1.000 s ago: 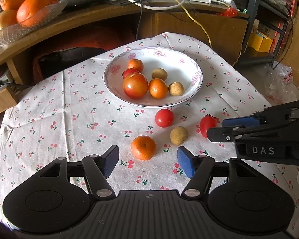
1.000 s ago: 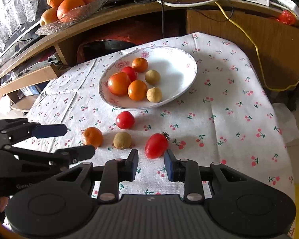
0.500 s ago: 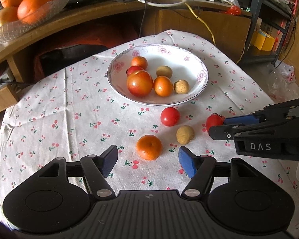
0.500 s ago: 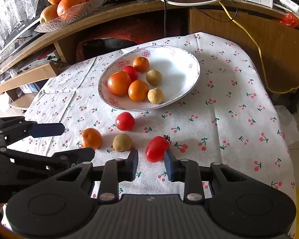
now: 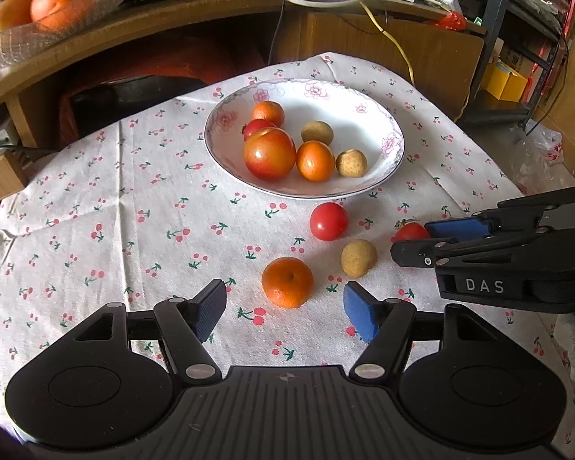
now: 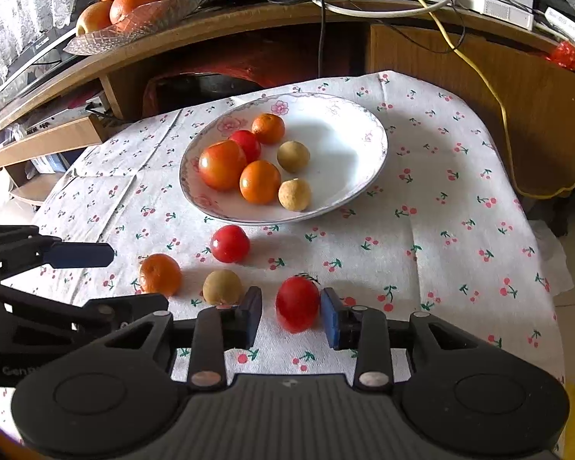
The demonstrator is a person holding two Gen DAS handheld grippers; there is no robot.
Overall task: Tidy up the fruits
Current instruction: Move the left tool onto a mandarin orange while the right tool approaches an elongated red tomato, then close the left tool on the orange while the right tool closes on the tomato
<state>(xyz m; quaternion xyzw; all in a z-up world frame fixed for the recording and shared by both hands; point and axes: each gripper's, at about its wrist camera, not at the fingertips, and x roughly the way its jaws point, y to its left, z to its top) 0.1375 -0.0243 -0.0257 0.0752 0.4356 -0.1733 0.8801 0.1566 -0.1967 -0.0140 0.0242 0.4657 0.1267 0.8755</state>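
A white floral bowl holds several fruits on a cherry-print cloth. In front of it lie a red tomato, a tan longan, a mandarin and an oval red tomato. My right gripper is open with the oval tomato between its pads; the right pad touches it. My left gripper is open and empty, just short of the mandarin.
A wooden desk behind the table carries a glass dish of oranges and cables. A shelf unit stands at the right. The table's cloth edge drops off at right.
Both grippers have moved forward. The oval tomato now sits between the right gripper's pads. The left gripper has come closer to the mandarin.
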